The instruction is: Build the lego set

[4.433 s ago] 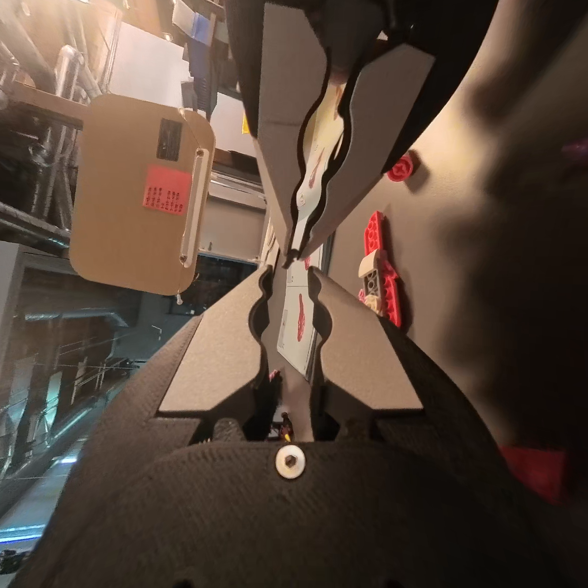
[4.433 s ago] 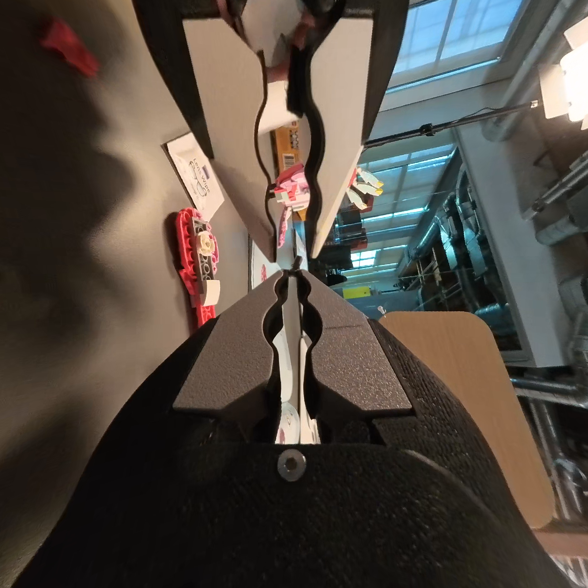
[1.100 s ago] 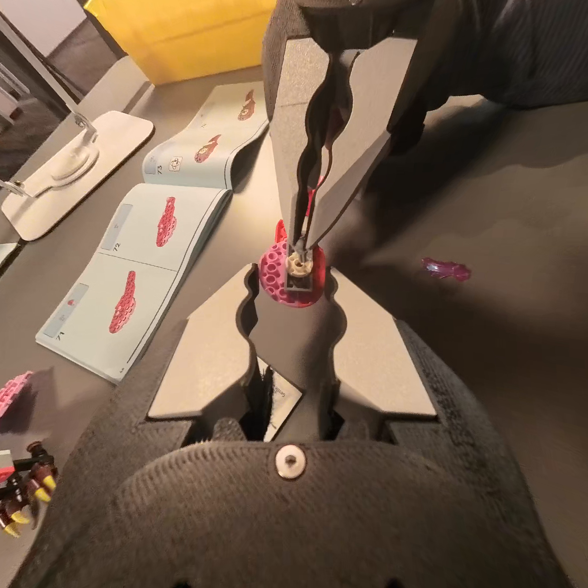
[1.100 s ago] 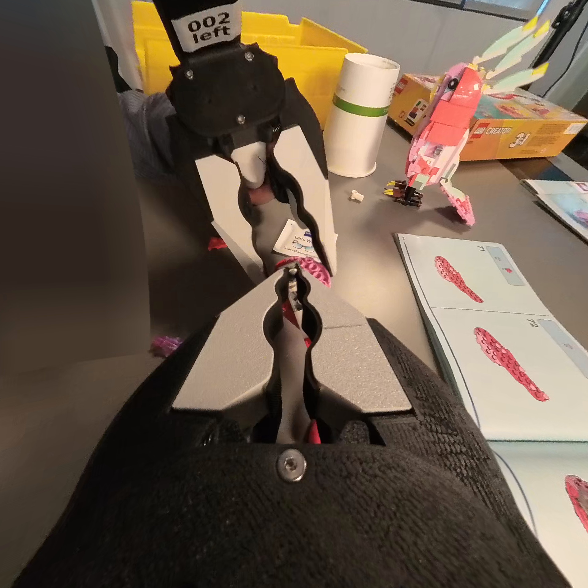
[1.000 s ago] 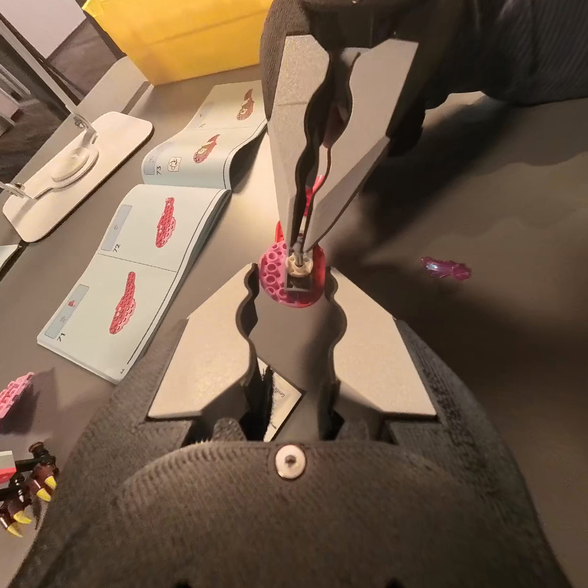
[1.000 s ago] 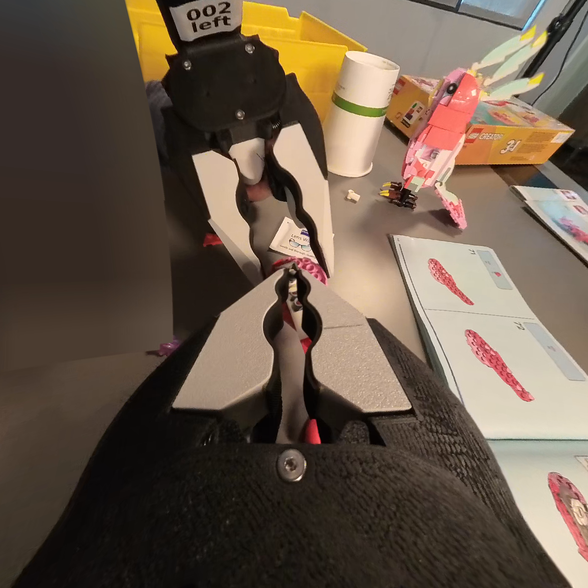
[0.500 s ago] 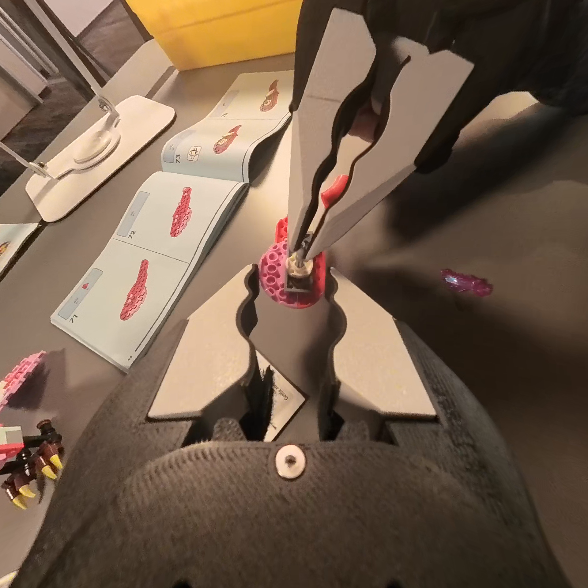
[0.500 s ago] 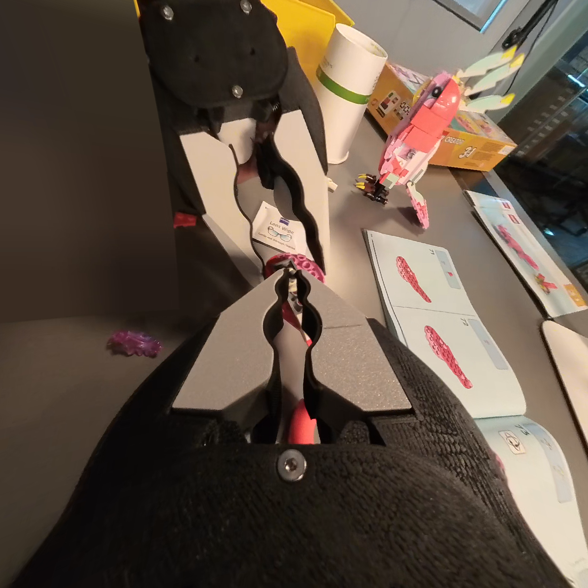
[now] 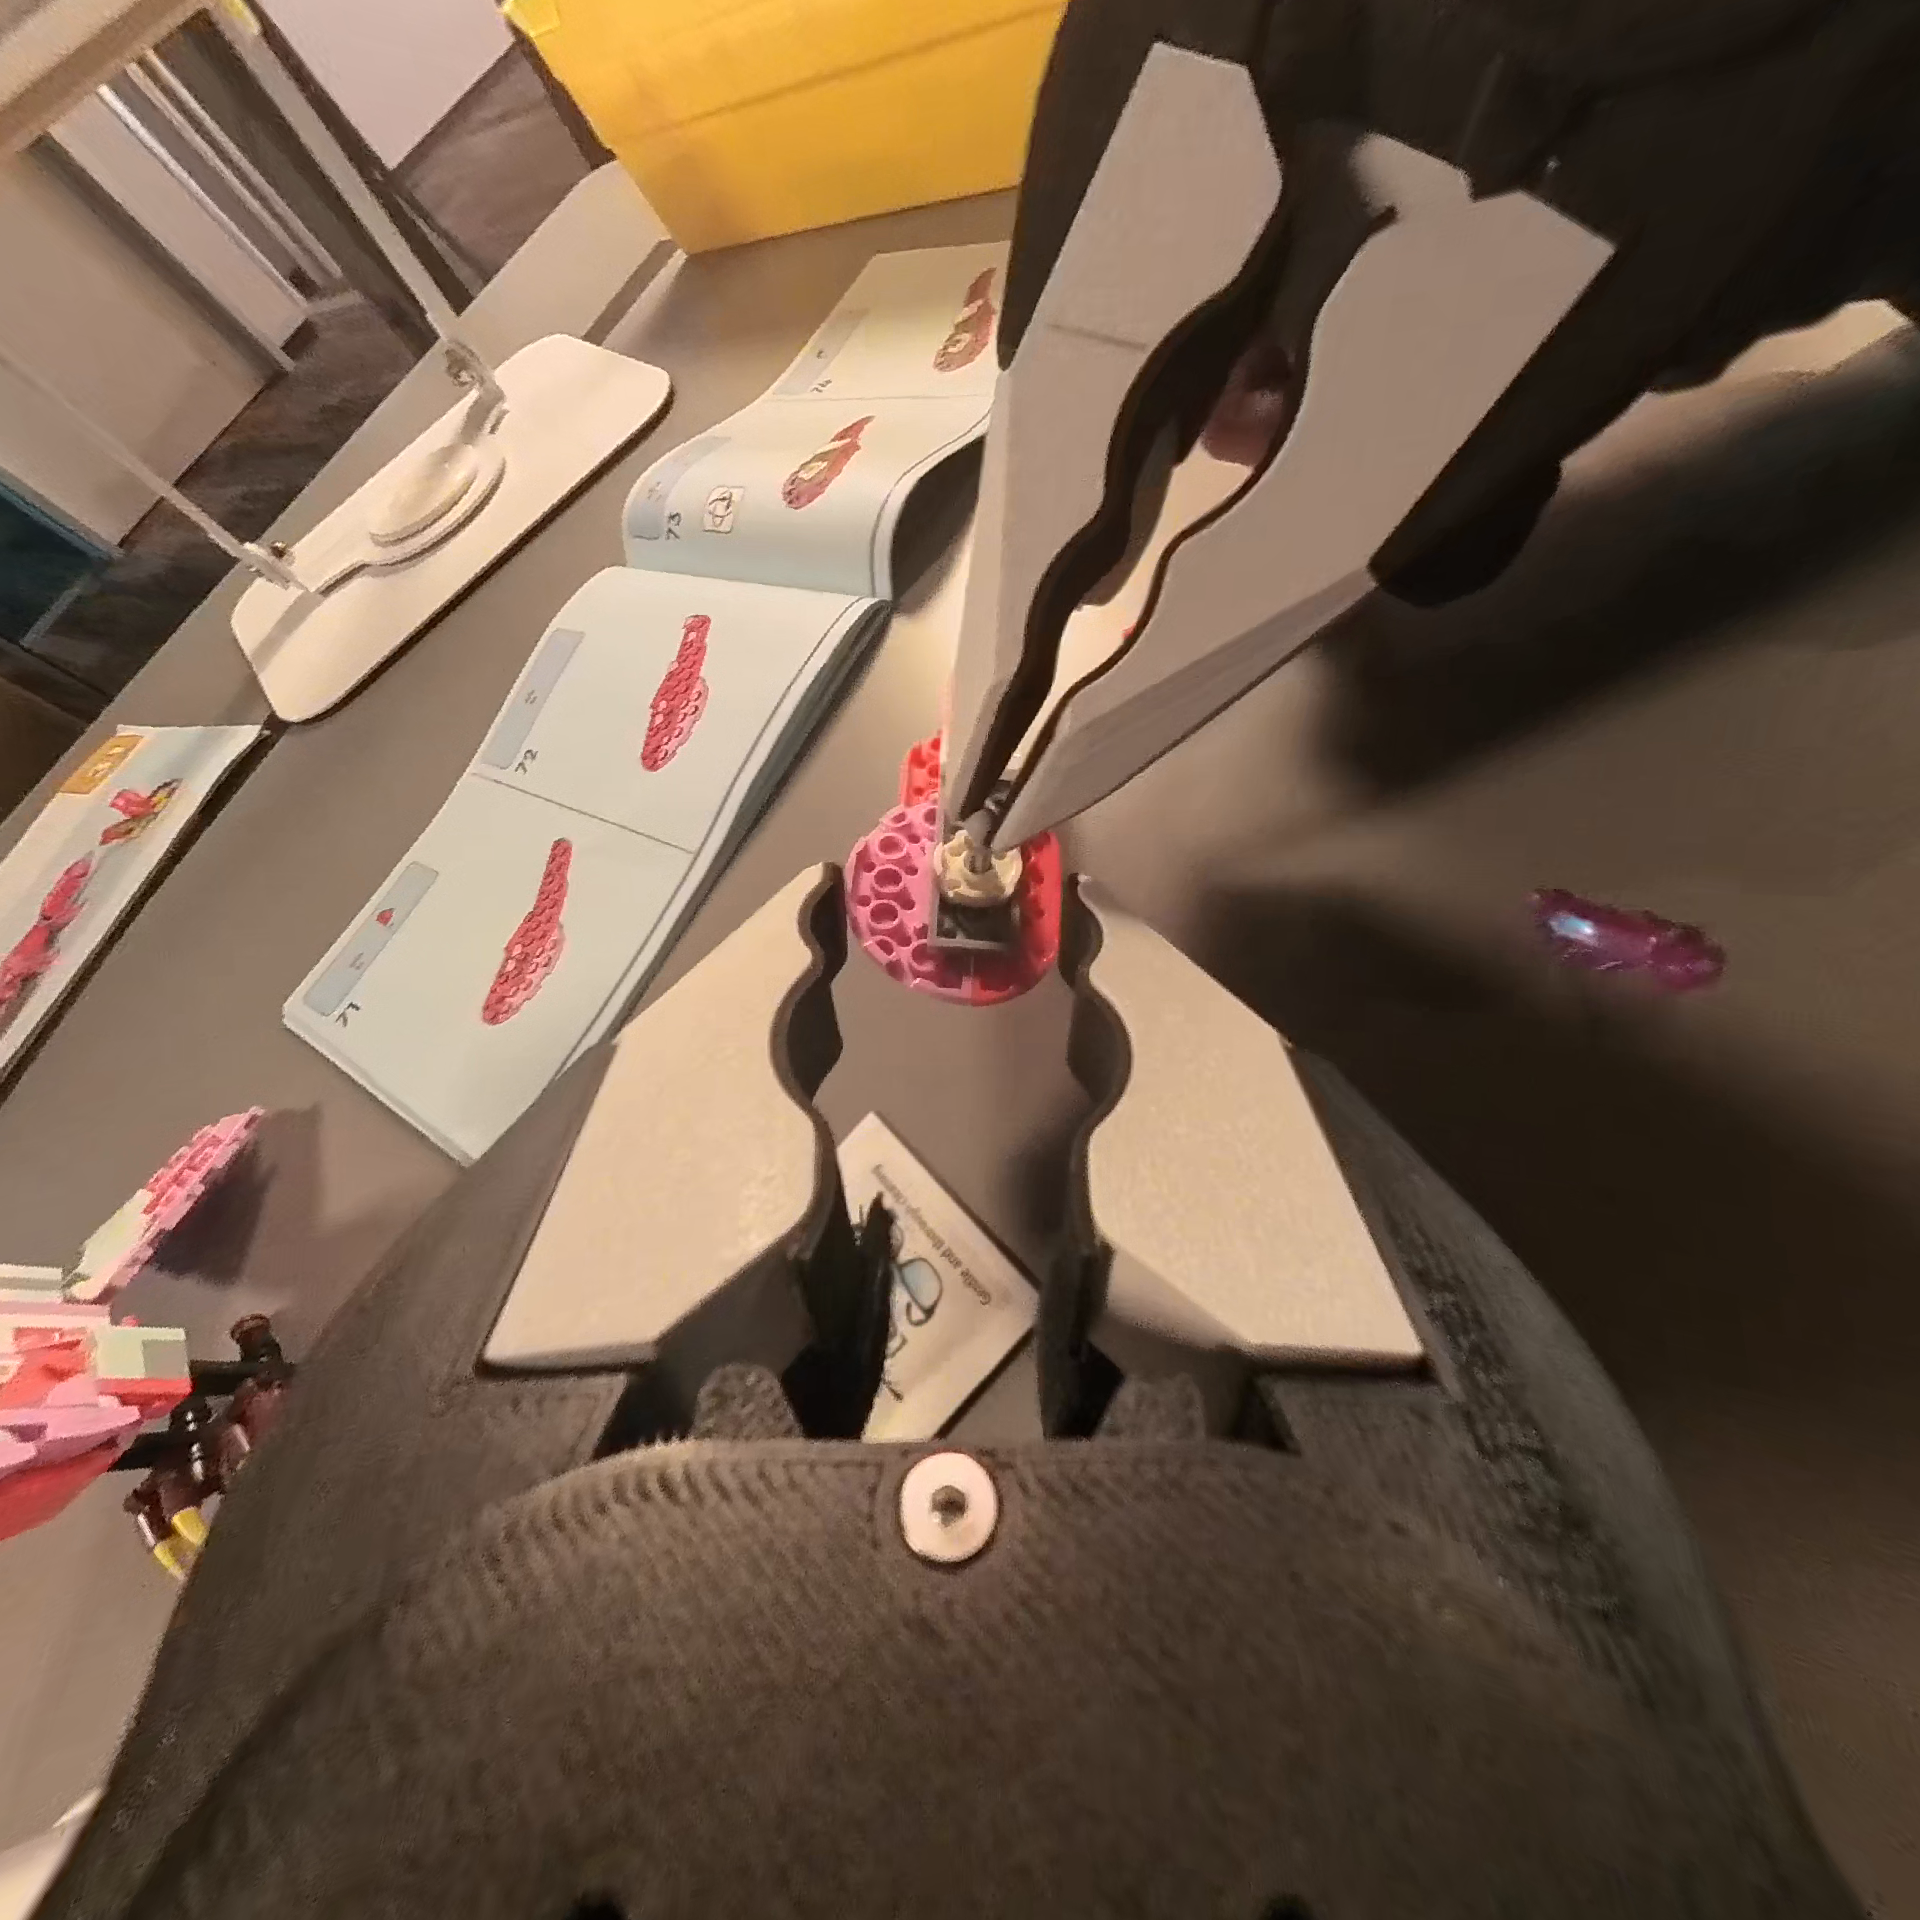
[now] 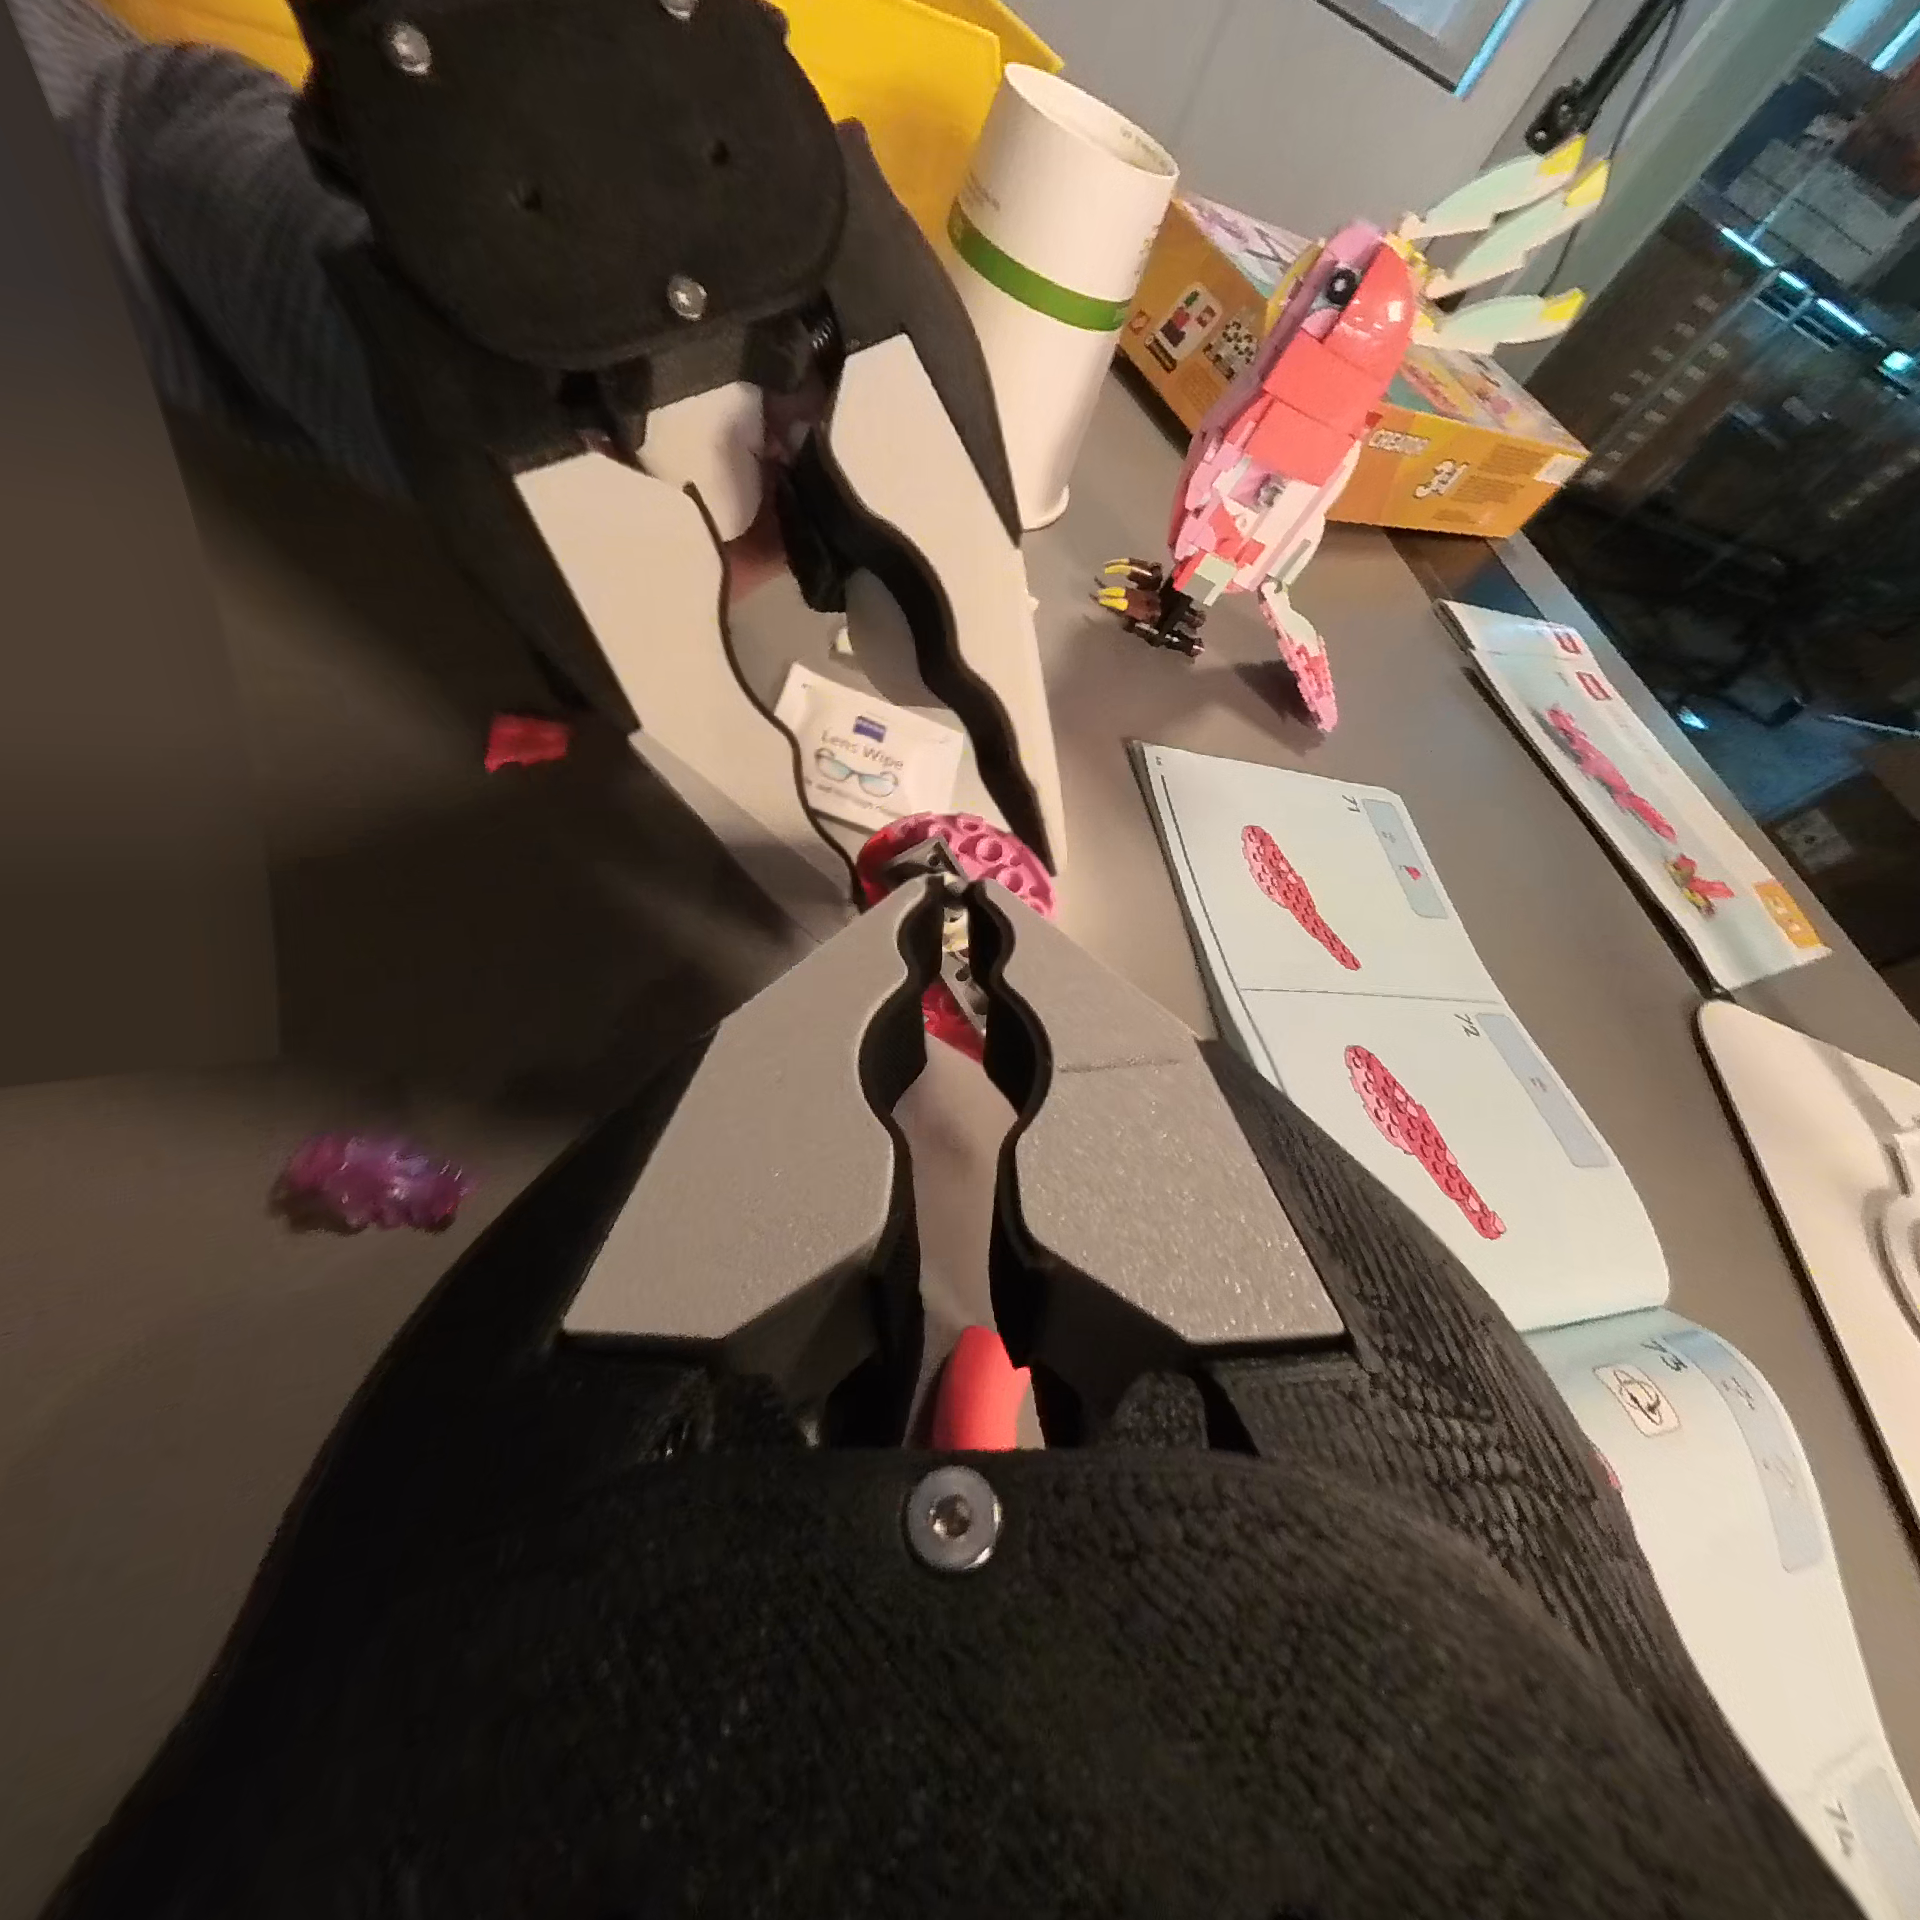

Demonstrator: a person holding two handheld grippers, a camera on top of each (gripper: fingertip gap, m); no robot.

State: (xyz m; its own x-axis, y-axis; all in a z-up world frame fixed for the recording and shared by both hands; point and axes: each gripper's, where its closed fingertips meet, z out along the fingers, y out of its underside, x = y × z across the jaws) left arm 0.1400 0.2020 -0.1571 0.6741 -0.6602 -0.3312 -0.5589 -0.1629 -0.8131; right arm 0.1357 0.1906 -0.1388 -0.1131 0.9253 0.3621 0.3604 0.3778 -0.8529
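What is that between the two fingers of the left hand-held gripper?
In the left wrist view, the rounded end of a pink and red brick wing sits between the open left hand-held gripper's fingertips, with a cream round piece on top.

Pink-and-red studded brick wing [image 9: 951, 925] flat on grey table, just beside open booklet; grey plate and cream round stud [image 9: 975, 871] on top.
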